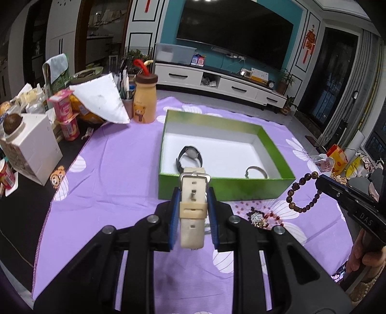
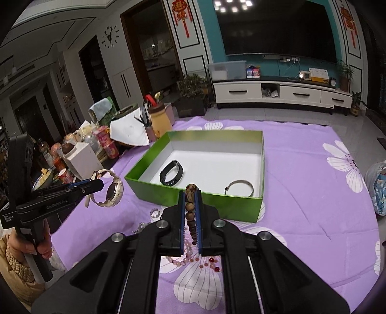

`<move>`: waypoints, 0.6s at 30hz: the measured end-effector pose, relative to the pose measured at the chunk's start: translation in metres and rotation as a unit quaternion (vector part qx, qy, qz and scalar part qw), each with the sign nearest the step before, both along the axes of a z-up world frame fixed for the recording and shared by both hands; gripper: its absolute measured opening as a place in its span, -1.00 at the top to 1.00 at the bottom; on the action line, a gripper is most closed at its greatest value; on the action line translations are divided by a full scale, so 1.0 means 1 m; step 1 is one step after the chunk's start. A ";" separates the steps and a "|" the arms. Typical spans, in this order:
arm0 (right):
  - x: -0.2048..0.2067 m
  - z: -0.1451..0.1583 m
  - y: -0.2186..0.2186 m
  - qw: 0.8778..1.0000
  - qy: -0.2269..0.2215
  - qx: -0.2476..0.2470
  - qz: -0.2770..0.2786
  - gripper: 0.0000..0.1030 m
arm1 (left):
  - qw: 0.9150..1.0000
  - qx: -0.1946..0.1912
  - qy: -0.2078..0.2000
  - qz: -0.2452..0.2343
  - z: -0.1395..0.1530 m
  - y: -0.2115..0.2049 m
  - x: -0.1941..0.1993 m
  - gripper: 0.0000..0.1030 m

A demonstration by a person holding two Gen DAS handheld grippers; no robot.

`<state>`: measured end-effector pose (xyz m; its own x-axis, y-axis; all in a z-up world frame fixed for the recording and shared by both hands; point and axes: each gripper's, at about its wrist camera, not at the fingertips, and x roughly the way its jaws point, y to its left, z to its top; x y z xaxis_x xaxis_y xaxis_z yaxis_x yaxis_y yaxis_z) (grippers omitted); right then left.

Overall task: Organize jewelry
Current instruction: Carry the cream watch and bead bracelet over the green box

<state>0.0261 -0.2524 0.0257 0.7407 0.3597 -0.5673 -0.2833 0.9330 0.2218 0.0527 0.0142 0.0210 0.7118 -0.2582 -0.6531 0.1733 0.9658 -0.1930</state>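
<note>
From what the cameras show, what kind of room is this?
Most likely a home living room: a large wall television above a white TV cabinet, red Chinese knot decorations, and a table under a purple flowered cloth.

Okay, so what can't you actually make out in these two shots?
- Cream watch face: left wrist view shows only its strap, edge-on between the left tongs.
- Pink beads and red beads: right wrist view, partly behind the right tongs.
- Black watch dial: too small.
</note>
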 end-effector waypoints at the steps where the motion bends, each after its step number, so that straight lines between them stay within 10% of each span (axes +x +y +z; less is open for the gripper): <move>1: 0.000 0.002 -0.001 1.000 -0.002 0.002 -0.002 0.86 | 1.000 0.002 -0.002 -0.001 0.002 -0.002 0.000 0.58; 18: 0.010 0.045 -0.017 0.998 -0.059 0.021 -0.022 0.86 | 0.999 0.011 -0.028 -0.016 0.042 -0.032 0.026 0.58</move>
<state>0.0364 -0.2696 0.0707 0.8167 0.3476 -0.4606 -0.2694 0.9355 0.2284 0.0784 -0.0174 0.0631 0.7395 -0.2673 -0.6178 0.2148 0.9635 -0.1598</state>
